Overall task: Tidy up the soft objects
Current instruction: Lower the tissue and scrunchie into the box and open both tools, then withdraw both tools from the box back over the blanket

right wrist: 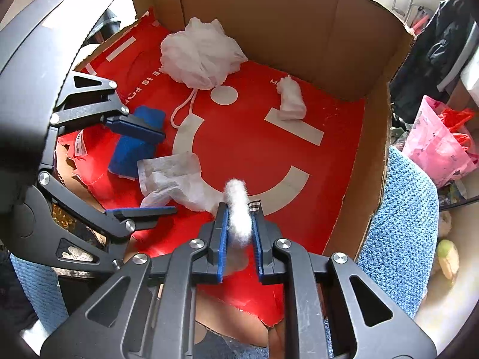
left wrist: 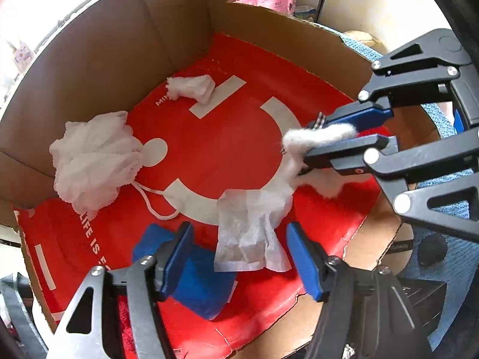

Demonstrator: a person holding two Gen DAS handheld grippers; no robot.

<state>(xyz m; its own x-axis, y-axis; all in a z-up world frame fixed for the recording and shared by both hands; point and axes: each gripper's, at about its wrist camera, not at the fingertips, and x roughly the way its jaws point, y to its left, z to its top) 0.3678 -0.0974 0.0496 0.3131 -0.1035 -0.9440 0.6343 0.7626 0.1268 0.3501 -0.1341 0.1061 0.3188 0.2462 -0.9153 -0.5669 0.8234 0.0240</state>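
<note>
The right gripper [right wrist: 239, 212] pinches a cotton tuft [right wrist: 238, 209] above the cardboard box [right wrist: 284, 24]; the left gripper [left wrist: 239, 254], fingers spread, hovers over a tissue [left wrist: 251, 233] and blue cloth [left wrist: 200, 287].

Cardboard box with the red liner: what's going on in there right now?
A person holding two grippers is sorting soft items in the cardboard box. The right gripper is shut on a white cotton tuft, held above the red liner. The left gripper is open and holds nothing, above a blue cloth and a crumpled white sachet. A white mesh pouf and a small white wad lie farther back.
</note>
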